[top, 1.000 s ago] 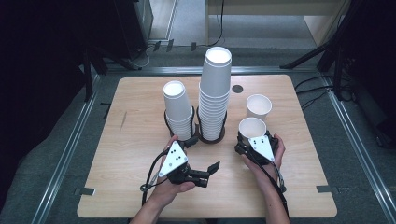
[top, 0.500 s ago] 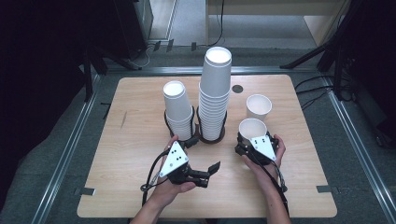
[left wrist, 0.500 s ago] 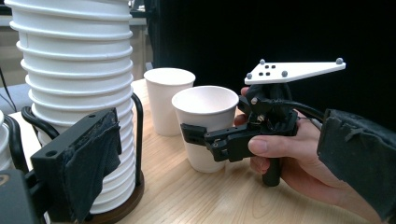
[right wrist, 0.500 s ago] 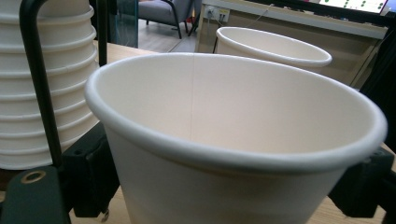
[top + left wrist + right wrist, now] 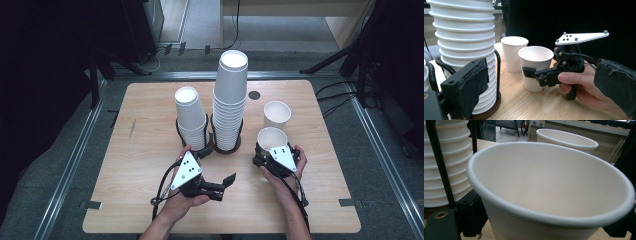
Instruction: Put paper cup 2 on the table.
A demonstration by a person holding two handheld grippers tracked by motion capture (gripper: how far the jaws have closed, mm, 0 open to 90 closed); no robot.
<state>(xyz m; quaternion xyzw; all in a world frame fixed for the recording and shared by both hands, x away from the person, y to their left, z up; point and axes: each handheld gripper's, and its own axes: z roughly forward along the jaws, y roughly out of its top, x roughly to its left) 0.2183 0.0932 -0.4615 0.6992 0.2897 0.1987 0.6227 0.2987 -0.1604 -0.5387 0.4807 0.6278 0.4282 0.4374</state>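
Right tool [image 5: 264, 152] straddles near paper cup [image 5: 271, 138], jaws just been opening, cup upright on bench [image 5: 150, 150] between them. Second cup [image 5: 276, 114] just behind, tall stack [image 5: 230, 100] leftward. Left tool [image 5: 227, 180] spread, empty. Bare bench toward near edge.

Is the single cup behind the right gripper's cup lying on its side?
No: in the high view the far single cup stands upright, mouth up, on the table behind the near cup.
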